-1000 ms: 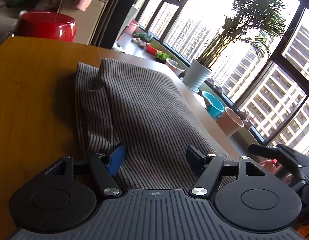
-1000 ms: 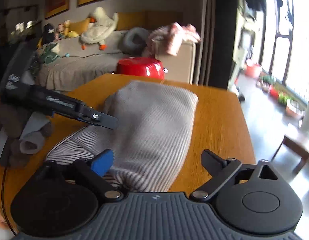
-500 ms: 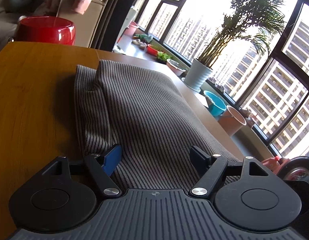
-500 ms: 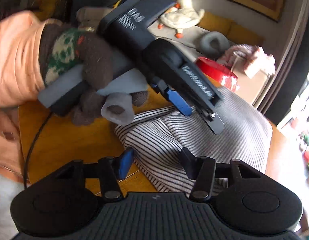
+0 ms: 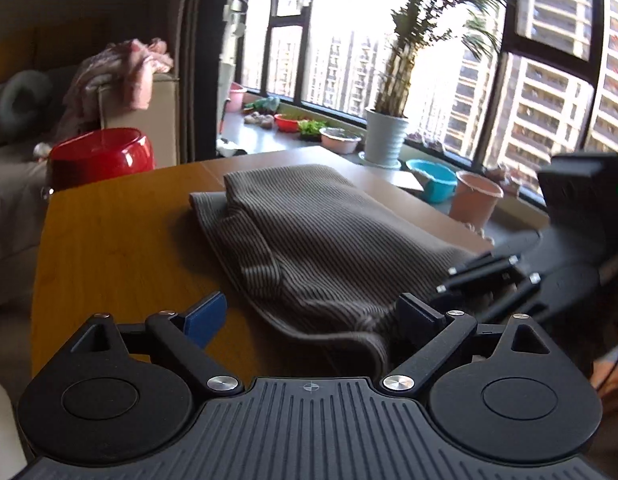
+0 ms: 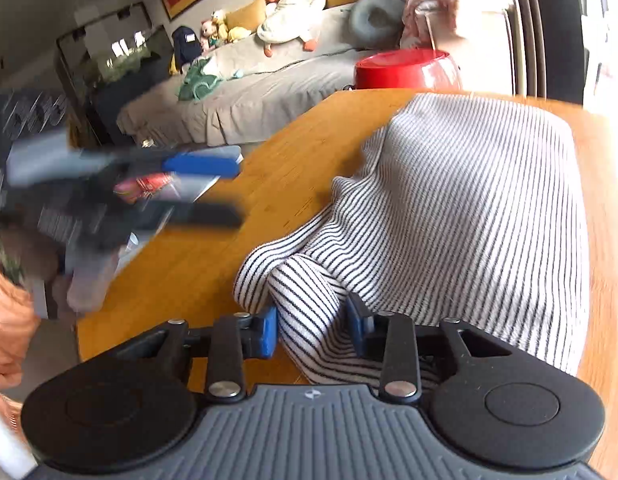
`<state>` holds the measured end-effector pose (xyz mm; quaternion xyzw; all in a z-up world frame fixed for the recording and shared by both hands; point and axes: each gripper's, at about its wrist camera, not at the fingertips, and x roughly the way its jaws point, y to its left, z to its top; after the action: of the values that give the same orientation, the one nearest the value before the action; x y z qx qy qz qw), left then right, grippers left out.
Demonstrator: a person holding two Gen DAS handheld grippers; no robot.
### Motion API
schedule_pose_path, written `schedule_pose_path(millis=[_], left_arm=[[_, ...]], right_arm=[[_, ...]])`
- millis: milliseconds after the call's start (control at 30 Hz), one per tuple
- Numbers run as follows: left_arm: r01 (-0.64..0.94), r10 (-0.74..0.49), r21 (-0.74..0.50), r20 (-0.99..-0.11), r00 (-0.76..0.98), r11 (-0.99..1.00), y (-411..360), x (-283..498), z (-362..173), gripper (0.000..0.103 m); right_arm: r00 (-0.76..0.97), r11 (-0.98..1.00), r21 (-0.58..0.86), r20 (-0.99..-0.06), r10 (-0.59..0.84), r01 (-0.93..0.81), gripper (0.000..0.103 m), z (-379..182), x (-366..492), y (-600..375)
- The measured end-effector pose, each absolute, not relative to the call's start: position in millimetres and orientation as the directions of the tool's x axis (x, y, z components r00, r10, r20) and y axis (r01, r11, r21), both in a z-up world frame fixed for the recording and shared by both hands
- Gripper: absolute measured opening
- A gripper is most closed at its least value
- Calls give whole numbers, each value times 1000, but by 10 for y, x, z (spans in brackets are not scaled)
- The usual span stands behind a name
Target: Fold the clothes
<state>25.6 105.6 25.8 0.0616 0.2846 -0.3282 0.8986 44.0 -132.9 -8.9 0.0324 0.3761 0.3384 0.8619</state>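
Note:
A black-and-white striped knit garment lies partly folded on the wooden table; it also shows in the right wrist view. My left gripper is open, just above the garment's near hem, holding nothing. My right gripper has its jaws closed on a bunched fold of the garment's near edge. The right gripper shows in the left wrist view at the garment's right corner. The left gripper shows blurred in the right wrist view, open, off the table's left side.
A red pot stands at the table's far left corner. A sofa with plush toys is beyond it. A potted palm, a blue basin and a pink pot line the window sill to the right.
My left gripper pulled back off the garment toward its near hem, still open. My right gripper moved in and closed on the garment's near edge.

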Motion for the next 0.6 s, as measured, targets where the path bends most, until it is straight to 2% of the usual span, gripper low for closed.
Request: schedule_pose_path(millis=[200,333,400,467,600], left_arm=[[753,-543,134,-613,574,644,669,-42,16,96],[762,-509,297,-599,618,576,447,-64,-157,93],[764,-508,359,-586,631,536,358,-60,-239,85],[780,-545,365,-565,619,508,340,-62,-278,81],[798,-592,355,-538,600,486,367,-102,-348,62]], right_arm=[[477,762,341,-621,622,-550,33,-96,471,-1406],[453,750,383,-619,641,-539,33,-85,543,-1403],[441,745,393,-622,647,-539,33,-83,567,-1400],[435,745,384,-630,643,-545,33,-57,562,-1411],[452,763,329,-650,611,-557,35,44,488,-1473]])
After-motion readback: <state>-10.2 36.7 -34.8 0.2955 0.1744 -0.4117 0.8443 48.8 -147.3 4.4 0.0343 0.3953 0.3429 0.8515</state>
